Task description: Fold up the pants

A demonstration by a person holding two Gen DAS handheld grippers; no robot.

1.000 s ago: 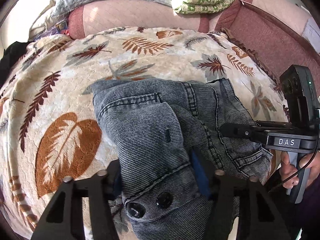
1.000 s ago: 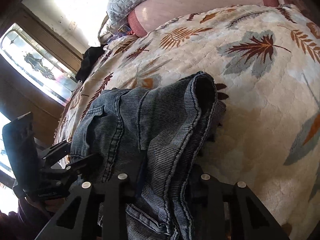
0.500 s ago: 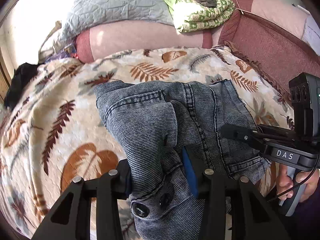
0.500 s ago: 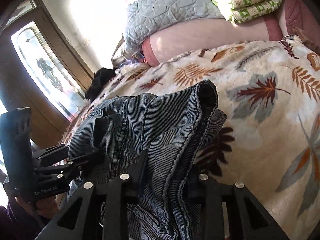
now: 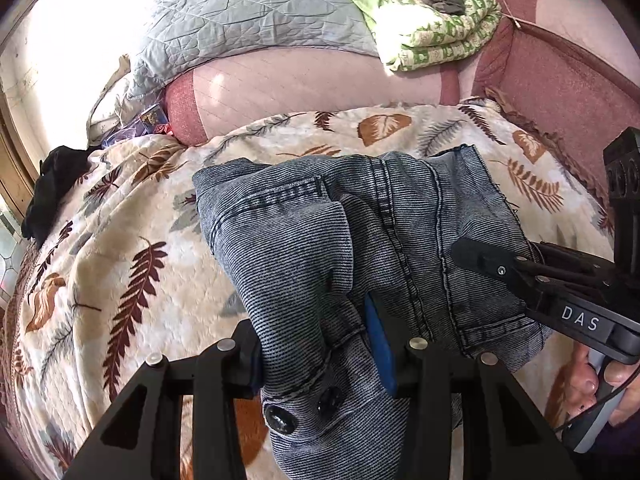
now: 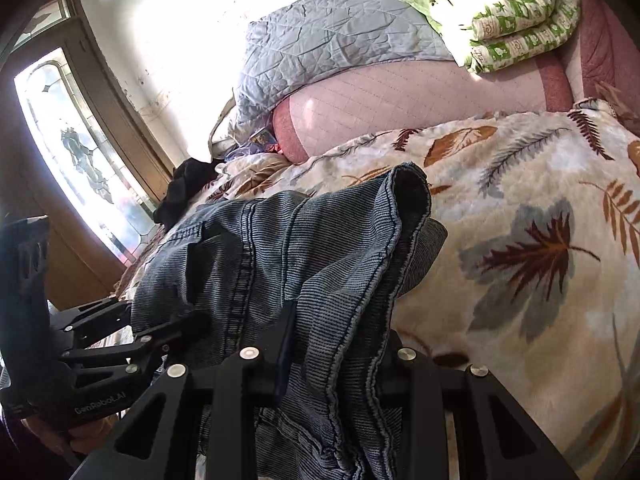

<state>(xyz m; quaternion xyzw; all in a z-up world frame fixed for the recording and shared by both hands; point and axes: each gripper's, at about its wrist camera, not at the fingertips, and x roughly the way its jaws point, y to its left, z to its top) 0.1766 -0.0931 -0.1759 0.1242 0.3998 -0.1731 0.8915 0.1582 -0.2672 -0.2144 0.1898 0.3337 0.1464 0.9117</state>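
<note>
Grey-blue striped denim pants (image 5: 360, 232) hang bunched between both grippers, lifted above a leaf-print blanket (image 5: 120, 264). My left gripper (image 5: 320, 344) is shut on the waistband end, where two dark buttons (image 5: 280, 418) show. My right gripper (image 6: 336, 352) is shut on a thick fold of the same pants (image 6: 312, 256). The right gripper also shows in the left wrist view (image 5: 480, 258), clamped on the fabric's right side. The left gripper shows in the right wrist view (image 6: 172, 336) at the pants' left side.
A pink bolster (image 5: 304, 92), a grey quilt (image 5: 248, 16) and a folded green blanket (image 5: 436, 28) lie at the back. A dark red sofa arm (image 5: 560, 88) rises at right. A black cloth (image 5: 52, 184) lies at the left edge by a glazed door (image 6: 80, 160).
Both grippers have risen and tilted up with the pants; the fabric has come farther off the blanket, and the back cushions and quilt fill more of both views.
</note>
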